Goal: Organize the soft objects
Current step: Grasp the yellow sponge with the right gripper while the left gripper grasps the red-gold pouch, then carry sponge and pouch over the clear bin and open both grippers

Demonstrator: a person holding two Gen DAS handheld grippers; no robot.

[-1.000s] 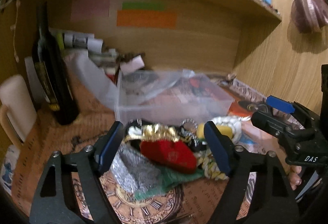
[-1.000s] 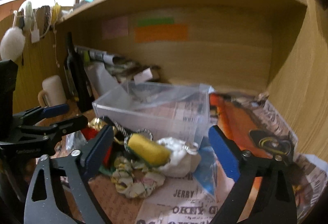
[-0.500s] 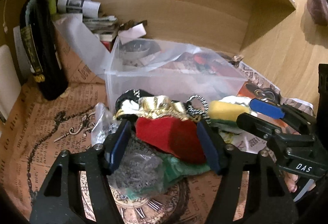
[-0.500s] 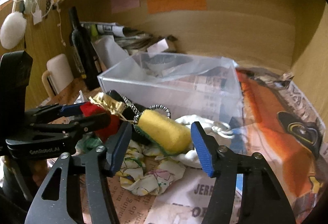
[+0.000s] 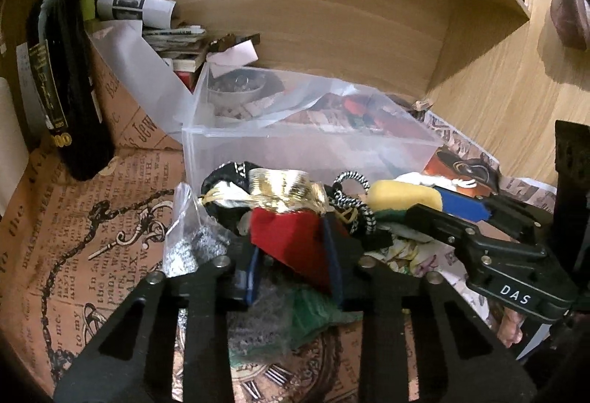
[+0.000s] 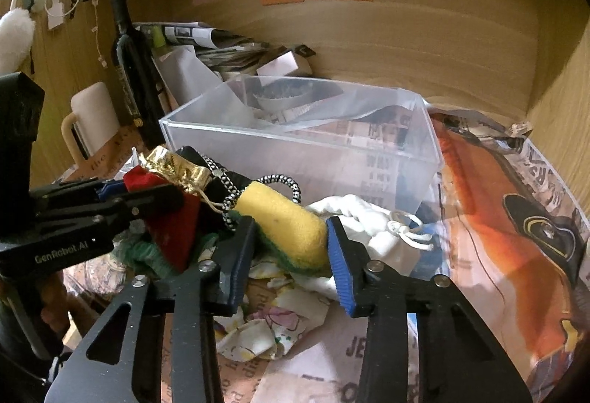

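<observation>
- Left wrist view, centre frame: the left gripper (image 5: 295,257) is clamped on a red felt pouch (image 5: 291,240), its tapered end pointing lower right.
- Right wrist view, centre: the right gripper (image 6: 291,257) pinches a spongy yellow roll (image 6: 284,224), long axis running upper left to lower right.
- Behind both sits a clear plastic box (image 6: 295,148).

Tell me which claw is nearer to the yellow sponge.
Right. The right claw has its fingers on both sides of the yellow sponge; the left claw grips the red cloth beside it.
</observation>
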